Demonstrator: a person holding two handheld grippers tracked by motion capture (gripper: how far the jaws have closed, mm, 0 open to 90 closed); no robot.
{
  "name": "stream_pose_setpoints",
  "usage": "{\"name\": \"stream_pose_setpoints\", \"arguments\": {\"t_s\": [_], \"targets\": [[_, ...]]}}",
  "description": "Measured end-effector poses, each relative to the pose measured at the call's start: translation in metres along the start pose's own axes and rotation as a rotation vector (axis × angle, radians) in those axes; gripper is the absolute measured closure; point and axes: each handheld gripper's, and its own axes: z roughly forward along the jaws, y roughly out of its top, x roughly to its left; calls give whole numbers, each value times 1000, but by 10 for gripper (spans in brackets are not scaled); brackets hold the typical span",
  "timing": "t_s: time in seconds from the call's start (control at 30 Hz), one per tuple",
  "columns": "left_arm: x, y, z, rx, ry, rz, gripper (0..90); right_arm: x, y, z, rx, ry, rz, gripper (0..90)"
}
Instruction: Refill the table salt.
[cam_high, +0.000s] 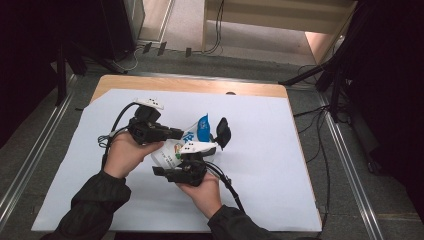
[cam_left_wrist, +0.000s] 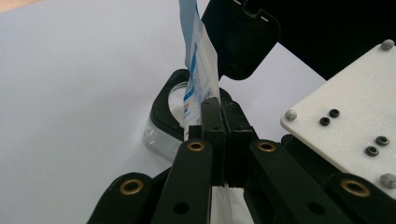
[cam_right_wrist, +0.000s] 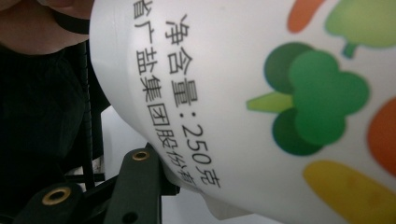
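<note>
I see the white bag (cam_high: 181, 146) with printed vegetables and a blue top edge held up above the middle of the white surface (cam_high: 270, 165), between my two grippers. My left gripper (cam_left_wrist: 218, 122) has its jaws pressed together on the bag's thin upper edge. My right gripper (cam_high: 186, 167) sits at the bag's near side, jaws partly apart around the full lower body, which bulges right over them. Just beyond the bag, a clear container (cam_left_wrist: 161, 128) with a black rim rests on the surface, its black lid (cam_left_wrist: 240, 39) flipped up
</note>
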Motion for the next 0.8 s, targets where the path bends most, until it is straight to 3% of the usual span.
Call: {"name": "stream_pose_setpoints", "arguments": {"t_s": [0.53, 0.8], "targets": [[0, 0, -1, -19, -21, -4, 882, 0, 2, -2, -24, 25, 34, 651], [0, 0, -1, -15, -25, -1, 865, 0, 1, -3, -17, 9, 12, 652]]}}
